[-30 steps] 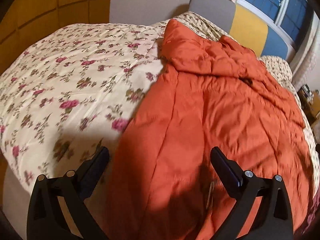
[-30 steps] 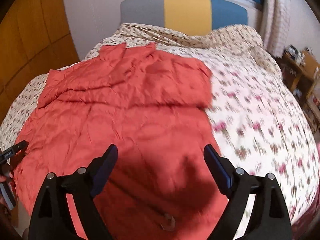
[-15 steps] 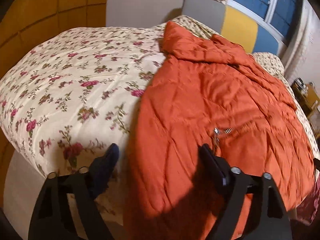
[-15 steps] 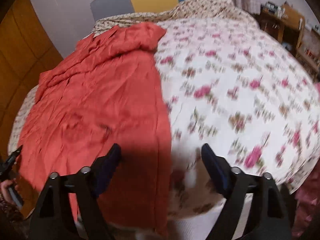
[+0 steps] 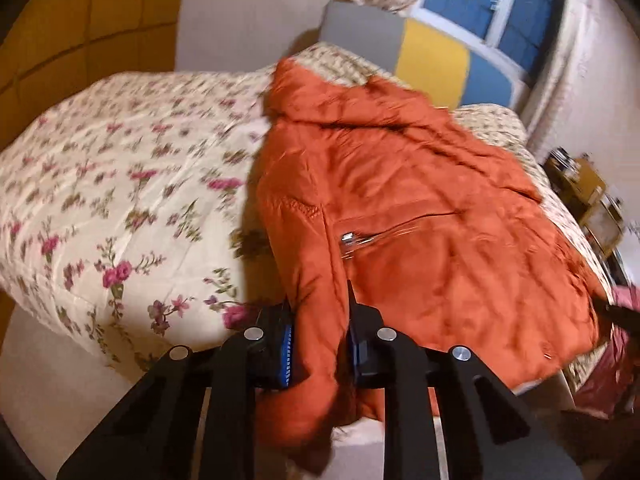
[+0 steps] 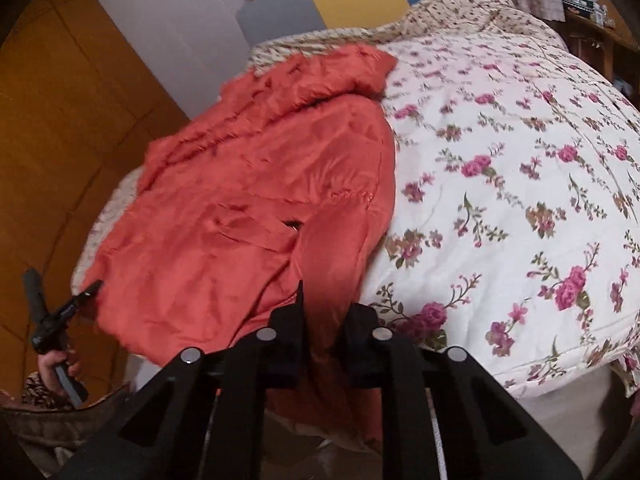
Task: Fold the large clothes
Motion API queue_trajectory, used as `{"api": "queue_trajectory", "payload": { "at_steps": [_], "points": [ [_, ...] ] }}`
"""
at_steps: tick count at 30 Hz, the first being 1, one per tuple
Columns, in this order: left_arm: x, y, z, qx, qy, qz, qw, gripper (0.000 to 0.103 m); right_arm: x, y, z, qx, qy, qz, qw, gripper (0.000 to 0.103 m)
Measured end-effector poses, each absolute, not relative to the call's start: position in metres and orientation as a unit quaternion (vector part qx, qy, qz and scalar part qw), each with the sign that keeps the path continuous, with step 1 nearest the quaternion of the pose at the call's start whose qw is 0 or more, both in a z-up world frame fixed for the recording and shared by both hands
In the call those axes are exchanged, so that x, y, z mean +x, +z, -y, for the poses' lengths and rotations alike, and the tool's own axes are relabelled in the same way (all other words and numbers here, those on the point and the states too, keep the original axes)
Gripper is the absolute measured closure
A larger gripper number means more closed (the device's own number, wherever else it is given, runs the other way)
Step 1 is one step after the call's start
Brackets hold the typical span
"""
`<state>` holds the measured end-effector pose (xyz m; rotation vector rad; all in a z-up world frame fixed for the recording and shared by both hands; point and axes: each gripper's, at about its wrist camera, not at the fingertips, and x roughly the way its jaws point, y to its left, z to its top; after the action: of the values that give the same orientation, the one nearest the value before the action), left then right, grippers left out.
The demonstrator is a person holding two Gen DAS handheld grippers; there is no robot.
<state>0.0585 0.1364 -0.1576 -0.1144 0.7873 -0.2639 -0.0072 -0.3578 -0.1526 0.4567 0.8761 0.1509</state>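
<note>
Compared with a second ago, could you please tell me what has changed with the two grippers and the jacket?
Both grippers went from wide open above the bed to shut on the orange jacket: the left gripper pinches its near left hem corner, the right gripper its near right hem corner. Each slid outward toward its corner first. The jacket lies spread on the floral quilt as before, hood toward the headboard.

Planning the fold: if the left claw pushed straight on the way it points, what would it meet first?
The orange jacket itself: the left claw is already shut on its near hem, and the padded body lies directly ahead, probably near the zipper, though depth is unclear.
</note>
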Motion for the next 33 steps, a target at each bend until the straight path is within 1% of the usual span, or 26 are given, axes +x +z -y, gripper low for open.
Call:
{"api": "queue_trajectory", "payload": {
  "at_steps": [2, 6, 10, 17, 24, 30, 33],
  "points": [
    [0.05, -0.149, -0.134, -0.05, -0.139, -0.376, 0.915, 0.087, -0.016, -0.143, 0.364, 0.23, 0.092, -0.404, 0.881, 0.092],
    [0.03, -0.129, -0.14, -0.084, -0.163, -0.362, 0.914, 0.089, -0.031, -0.124, 0.374, 0.26, 0.124, -0.379, 0.88, 0.093],
    [0.033, -0.115, -0.147, -0.123, -0.17, -0.351, 0.913, 0.089, -0.023, -0.118, 0.38, 0.287, 0.132, -0.365, 0.876, 0.093],
    [0.074, -0.084, -0.152, -0.161, -0.18, -0.311, 0.919, 0.089, 0.018, -0.101, 0.392, 0.327, 0.137, -0.326, 0.876, 0.093],
    [0.126, -0.069, -0.16, -0.21, -0.158, -0.306, 0.915, 0.089, 0.08, -0.081, 0.403, 0.344, 0.136, -0.311, 0.876, 0.093],
    [0.172, -0.067, -0.156, -0.213, -0.149, -0.301, 0.917, 0.089, 0.131, -0.085, 0.411, 0.377, 0.119, -0.312, 0.864, 0.093],
    [0.203, -0.073, -0.155, -0.223, -0.145, -0.31, 0.913, 0.089, 0.159, -0.097, 0.421, 0.421, 0.113, -0.312, 0.844, 0.092]
  ]
}}
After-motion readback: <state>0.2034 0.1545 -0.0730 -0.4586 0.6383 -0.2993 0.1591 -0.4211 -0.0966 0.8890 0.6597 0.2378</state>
